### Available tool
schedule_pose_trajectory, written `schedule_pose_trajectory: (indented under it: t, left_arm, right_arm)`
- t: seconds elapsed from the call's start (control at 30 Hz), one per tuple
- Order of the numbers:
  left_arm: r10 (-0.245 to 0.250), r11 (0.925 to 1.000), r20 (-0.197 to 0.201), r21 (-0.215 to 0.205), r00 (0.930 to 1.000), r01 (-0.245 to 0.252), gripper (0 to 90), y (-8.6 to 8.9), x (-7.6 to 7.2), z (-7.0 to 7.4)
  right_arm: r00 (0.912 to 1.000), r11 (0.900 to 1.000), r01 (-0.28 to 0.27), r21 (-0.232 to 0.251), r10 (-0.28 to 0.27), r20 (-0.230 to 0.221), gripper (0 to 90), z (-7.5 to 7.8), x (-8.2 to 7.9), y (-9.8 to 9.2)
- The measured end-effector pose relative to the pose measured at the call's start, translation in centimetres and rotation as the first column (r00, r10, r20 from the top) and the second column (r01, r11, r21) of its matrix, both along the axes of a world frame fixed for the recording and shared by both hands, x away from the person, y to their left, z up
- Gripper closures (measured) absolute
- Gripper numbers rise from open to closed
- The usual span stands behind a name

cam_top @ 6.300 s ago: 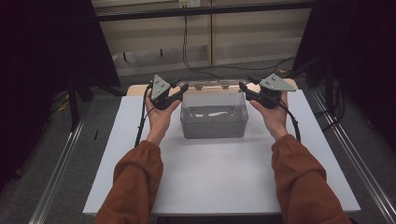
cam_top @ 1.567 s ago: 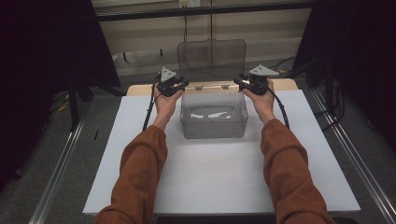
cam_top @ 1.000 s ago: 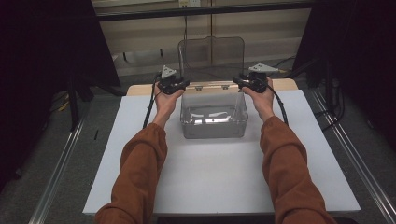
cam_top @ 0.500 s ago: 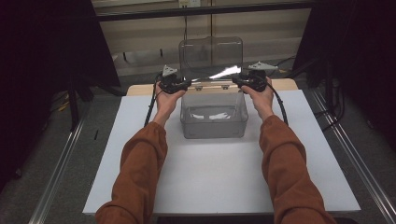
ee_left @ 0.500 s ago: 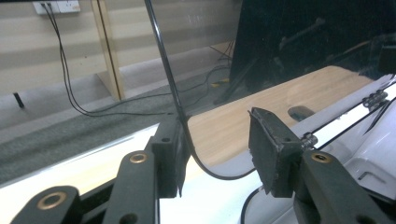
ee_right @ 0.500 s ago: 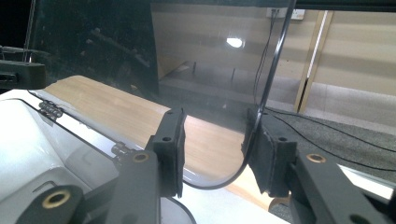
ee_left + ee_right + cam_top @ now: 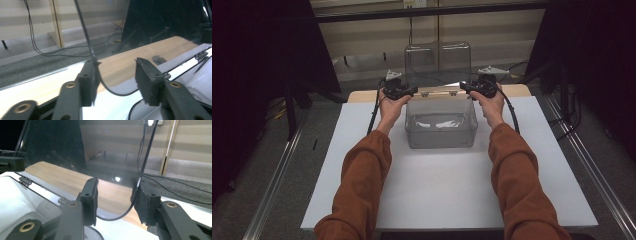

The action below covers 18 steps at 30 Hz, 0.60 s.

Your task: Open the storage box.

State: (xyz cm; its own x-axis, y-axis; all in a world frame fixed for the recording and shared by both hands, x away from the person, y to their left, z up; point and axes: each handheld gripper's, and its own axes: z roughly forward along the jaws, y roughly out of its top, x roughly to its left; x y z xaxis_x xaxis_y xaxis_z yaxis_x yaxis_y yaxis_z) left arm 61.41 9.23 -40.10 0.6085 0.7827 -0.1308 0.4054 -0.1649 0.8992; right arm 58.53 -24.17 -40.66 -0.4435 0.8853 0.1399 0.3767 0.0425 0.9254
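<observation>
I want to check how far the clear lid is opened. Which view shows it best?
The high view: the whole lid stands upright behind the box. Each gripper view gives one lid edge between open tongs.

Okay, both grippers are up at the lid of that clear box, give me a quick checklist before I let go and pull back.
1. Lid upright past the hinge: ok.
2. Left gripper jaws have just been opening; lid edge between its fingers, apart from the farther one: ok.
3. Right gripper jaws also just opening; lid edge lies against one finger: not ok.
4. Lid stays up unaided: cannot tell.
5. Clear box flat on the white table: ok.
</observation>
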Motion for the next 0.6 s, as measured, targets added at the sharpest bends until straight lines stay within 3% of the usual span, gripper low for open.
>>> schedule_pose_trajectory:
  t: [0.6]
  left_arm:
    - [0.002,0.9999,-0.073,-0.012,0.9973,-0.003,50.1,0.05,0.54,0.27]
  right_arm:
    - [0.9987,0.999,0.023,0.042,-0.021,-0.047,52.3,-0.32,0.35,0.13]
